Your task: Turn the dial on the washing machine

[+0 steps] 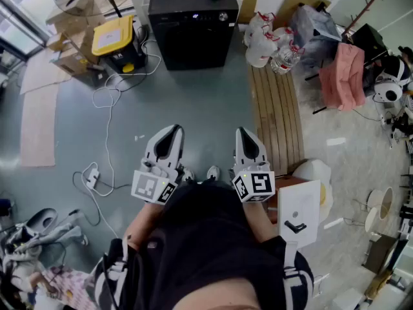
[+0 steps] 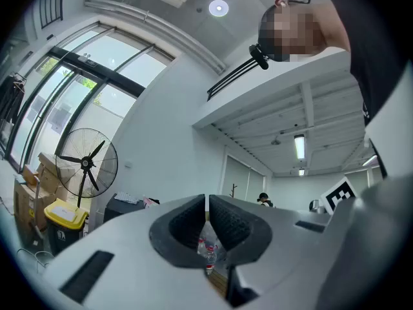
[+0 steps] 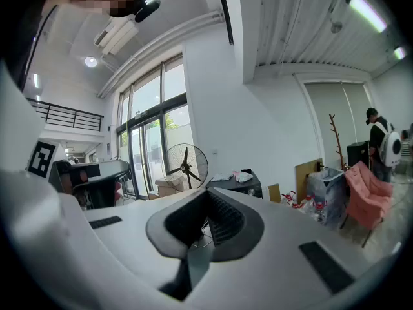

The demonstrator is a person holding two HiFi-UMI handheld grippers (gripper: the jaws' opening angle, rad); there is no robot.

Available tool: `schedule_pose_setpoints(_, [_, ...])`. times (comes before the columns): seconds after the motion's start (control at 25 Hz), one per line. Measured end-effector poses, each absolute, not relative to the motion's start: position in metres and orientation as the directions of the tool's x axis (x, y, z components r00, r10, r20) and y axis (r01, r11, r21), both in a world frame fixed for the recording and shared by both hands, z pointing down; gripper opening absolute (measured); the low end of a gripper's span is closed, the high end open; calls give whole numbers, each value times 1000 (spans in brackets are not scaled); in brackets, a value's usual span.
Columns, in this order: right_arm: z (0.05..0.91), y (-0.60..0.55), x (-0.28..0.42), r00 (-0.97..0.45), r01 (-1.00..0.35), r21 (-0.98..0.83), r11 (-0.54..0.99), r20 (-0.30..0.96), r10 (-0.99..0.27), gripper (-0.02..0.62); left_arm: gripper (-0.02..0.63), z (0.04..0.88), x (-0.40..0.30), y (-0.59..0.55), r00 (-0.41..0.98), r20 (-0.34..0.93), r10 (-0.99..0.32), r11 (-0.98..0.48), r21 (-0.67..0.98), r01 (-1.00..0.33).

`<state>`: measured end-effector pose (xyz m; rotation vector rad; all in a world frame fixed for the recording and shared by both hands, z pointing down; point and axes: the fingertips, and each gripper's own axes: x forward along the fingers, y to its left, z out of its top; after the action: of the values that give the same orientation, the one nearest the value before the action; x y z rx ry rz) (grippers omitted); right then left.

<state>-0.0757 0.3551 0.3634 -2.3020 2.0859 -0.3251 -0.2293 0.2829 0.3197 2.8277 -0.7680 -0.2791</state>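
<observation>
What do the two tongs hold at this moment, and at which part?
Nothing. The left tongs and the right tongs are both shut with nothing between them, well away from the washing machine.

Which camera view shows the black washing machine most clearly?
The head view: the washing machine stands whole across the floor, front toward the camera. The left gripper view shows only its top, beside the fan. The right gripper view shows it small, partly behind the jaws.
</observation>
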Motion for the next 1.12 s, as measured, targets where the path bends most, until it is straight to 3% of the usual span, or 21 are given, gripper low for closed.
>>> schedule_pose_setpoints(0.6, [358, 348, -85, 131, -972, -181, -149, 104, -986, 29, 37, 326, -246, 277, 851, -125, -510, -847, 245, -472])
schedule_pose_setpoints(0.72, [363, 340, -91, 118, -972, -188, -140, 122, -985, 131, 37, 331, -254, 271, 852, -113, -510, -845, 252, -472])
schedule_pose_setpoints(1.12, [400, 290, -87, 105, -962, -233, -143, 170, -980, 135, 37, 359, -255, 225, 852, -97, -515, -831, 300, -468])
